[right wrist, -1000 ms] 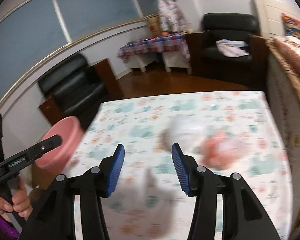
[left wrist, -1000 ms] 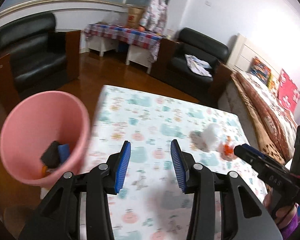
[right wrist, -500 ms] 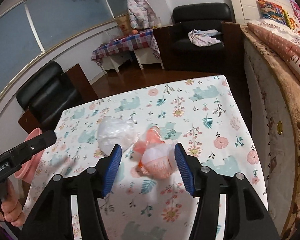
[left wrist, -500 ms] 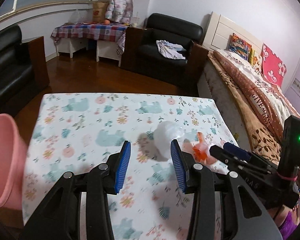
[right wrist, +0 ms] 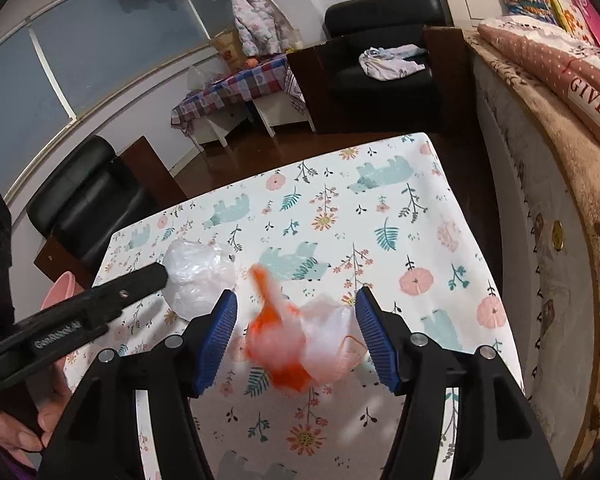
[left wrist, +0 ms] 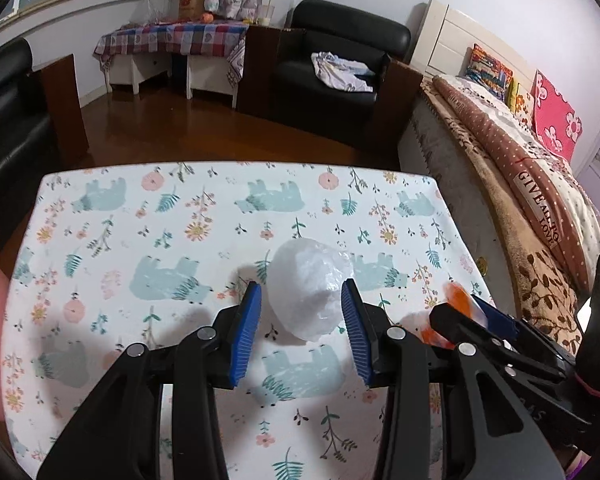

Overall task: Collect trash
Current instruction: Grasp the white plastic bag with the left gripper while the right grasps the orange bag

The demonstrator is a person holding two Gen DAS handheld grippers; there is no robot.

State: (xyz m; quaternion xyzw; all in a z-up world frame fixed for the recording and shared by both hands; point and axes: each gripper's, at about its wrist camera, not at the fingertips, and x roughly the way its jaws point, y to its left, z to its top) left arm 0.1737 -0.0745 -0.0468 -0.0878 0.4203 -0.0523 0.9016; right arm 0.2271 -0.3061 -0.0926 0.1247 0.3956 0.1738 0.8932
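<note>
Left wrist: pink bin gone; wide left tongs now straddle white bag; right tongs opening around orange wrapper.

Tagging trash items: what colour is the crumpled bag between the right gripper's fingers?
Orange and white, partly translucent crumpled plastic bag; clearest in the right wrist view.

white bag: thin crinkled plastic, translucent
orange bag: flimsy plastic, partly clear
worktop: smooth printed cloth cover
tongs: matt black plastic, ribbed blue pads
armchair: glossy black leather
floor: polished wood
</note>
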